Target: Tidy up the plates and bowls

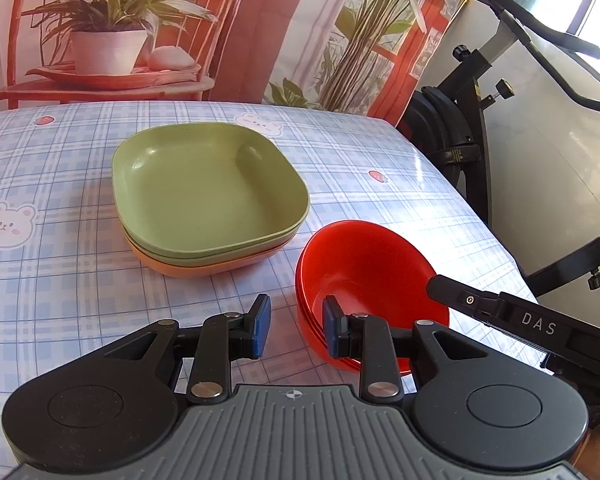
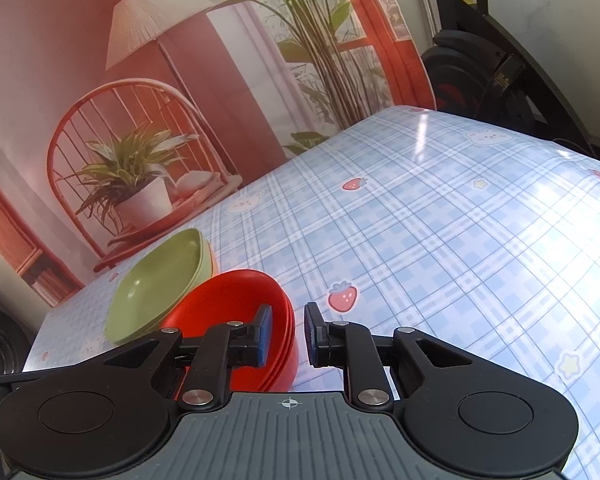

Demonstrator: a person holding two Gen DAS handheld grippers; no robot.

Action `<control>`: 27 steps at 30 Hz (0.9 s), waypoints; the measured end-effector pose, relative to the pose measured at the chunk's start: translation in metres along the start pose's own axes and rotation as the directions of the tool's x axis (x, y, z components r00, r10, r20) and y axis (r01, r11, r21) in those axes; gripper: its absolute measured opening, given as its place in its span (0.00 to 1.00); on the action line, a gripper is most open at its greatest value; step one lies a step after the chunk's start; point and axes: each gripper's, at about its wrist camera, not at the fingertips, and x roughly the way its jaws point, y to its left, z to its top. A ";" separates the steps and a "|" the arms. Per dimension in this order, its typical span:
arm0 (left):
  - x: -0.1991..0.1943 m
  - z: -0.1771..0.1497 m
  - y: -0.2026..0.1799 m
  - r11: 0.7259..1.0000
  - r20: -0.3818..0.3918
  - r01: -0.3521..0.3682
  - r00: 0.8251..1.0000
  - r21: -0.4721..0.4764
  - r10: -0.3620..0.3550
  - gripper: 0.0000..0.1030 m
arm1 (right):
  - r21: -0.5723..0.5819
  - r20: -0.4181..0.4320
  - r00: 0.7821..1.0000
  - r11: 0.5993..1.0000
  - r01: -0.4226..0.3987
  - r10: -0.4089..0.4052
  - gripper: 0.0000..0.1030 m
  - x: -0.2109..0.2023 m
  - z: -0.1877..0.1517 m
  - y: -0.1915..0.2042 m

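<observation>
A stack of nested red bowls (image 1: 364,276) stands on the checked tablecloth (image 1: 40,280), just right of a stack of square plates: green plates (image 1: 208,188) on an orange one (image 1: 204,268). My left gripper (image 1: 297,328) straddles the bowls' near-left rim, one pad inside and one outside, with a visible gap, so it is open. My right gripper (image 2: 287,336) straddles the opposite rim of the red bowls (image 2: 228,304) in the same way, its outer pad clear of the wall. The green plates (image 2: 156,284) lie behind. A finger of the right gripper (image 1: 460,300) reaches over the bowls' right edge.
The table's right edge (image 1: 480,232) runs close to the bowls, with an exercise bike (image 1: 480,92) beyond it. A printed backdrop (image 1: 260,20) of plants and chairs hangs behind the table. Bare tablecloth (image 2: 440,240) spreads to the right of the bowls.
</observation>
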 end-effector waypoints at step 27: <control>-0.012 0.000 -0.003 0.994 0.025 0.104 0.994 0.014 -0.105 0.23 | -0.064 -0.011 1.000 0.998 0.014 -0.015 0.12 -0.004 0.000 0.019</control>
